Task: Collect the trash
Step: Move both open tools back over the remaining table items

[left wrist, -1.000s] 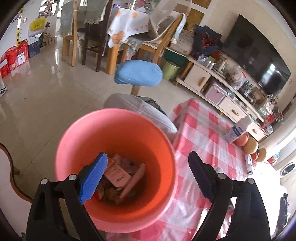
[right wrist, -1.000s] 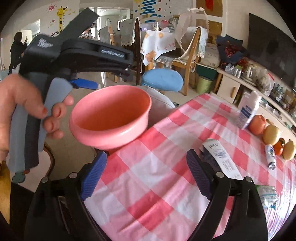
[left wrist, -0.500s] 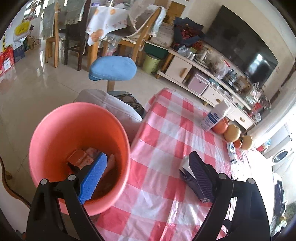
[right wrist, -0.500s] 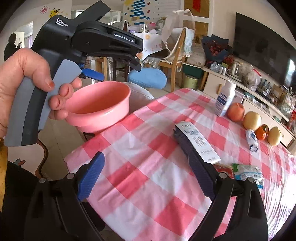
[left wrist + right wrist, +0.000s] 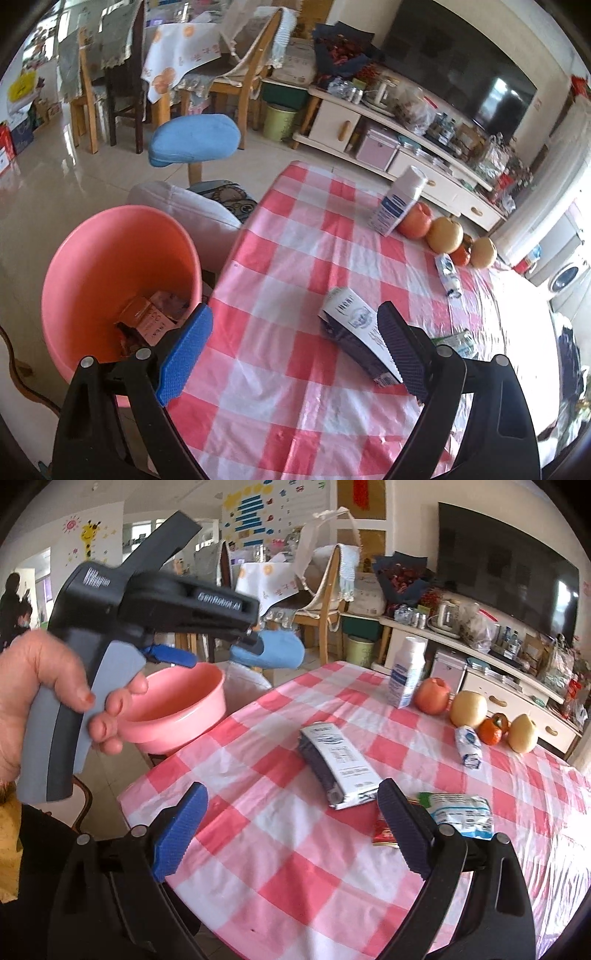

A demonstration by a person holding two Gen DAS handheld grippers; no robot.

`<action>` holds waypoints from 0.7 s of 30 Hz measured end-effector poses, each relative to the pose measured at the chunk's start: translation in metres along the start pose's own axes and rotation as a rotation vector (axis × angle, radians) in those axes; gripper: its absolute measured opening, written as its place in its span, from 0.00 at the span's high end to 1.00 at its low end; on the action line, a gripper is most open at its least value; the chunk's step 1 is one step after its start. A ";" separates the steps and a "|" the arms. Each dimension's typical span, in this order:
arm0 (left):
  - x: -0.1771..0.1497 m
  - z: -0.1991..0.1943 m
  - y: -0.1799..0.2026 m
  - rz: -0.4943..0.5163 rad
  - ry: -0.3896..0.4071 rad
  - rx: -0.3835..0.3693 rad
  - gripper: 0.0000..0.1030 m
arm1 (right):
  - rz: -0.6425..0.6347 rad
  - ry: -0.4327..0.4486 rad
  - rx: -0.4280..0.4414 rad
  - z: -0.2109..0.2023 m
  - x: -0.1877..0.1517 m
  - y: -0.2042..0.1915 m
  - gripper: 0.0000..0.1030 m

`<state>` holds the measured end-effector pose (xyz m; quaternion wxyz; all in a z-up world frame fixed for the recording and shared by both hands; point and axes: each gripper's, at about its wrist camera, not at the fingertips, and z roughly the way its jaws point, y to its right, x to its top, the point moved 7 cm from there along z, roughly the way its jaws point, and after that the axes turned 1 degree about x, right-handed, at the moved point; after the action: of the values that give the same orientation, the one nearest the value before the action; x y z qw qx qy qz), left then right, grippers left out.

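Note:
A pink basin with several wrappers and small boxes inside stands off the table's left end; in the right wrist view the pink basin sits behind the hand-held left tool. A flattened dark carton with a white label lies on the red-checked tablecloth, also the carton. My left gripper is open and empty, above the table edge between basin and carton. My right gripper is open and empty, near the table's front. A white-blue packet and a red wrapper lie by its right finger.
At the table's far side stand a white bottle, an apple, pears, a small orange fruit and a small crumpled packet. A blue-cushioned stool and a white seat are beyond the basin. A TV cabinet lines the back wall.
Both views have swung right, away from over the basin toward the table. The carton has come between the left gripper's fingers in view; both grippers stay open.

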<state>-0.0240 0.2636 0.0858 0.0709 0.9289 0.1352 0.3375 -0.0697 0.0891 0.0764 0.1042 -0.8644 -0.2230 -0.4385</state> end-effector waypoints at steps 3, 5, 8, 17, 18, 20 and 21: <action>-0.007 0.000 0.018 0.032 -0.004 -0.009 0.13 | 0.017 0.009 -0.006 -0.007 0.000 0.011 0.09; -0.011 -0.001 0.028 0.055 -0.005 -0.014 0.13 | 0.029 0.017 -0.012 -0.013 0.001 0.020 0.09; -0.017 -0.003 0.045 0.093 -0.007 -0.018 0.13 | 0.043 0.026 -0.021 -0.019 0.001 0.032 0.09; -0.033 0.001 0.088 0.190 -0.024 -0.023 0.13 | 0.127 0.039 -0.054 -0.037 -0.003 0.080 0.08; -0.035 0.002 0.091 0.200 -0.028 -0.020 0.13 | 0.140 0.041 -0.059 -0.039 -0.003 0.087 0.08; -0.038 0.005 0.097 0.218 -0.035 -0.015 0.13 | 0.159 0.042 -0.074 -0.044 -0.005 0.099 0.08; -0.039 0.005 0.100 0.226 -0.038 -0.013 0.13 | 0.167 0.044 -0.080 -0.046 -0.006 0.105 0.08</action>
<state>-0.0287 0.1566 0.0803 0.0410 0.9440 0.0258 0.3264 -0.0549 -0.0219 0.1006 0.1106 -0.8735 -0.1299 -0.4559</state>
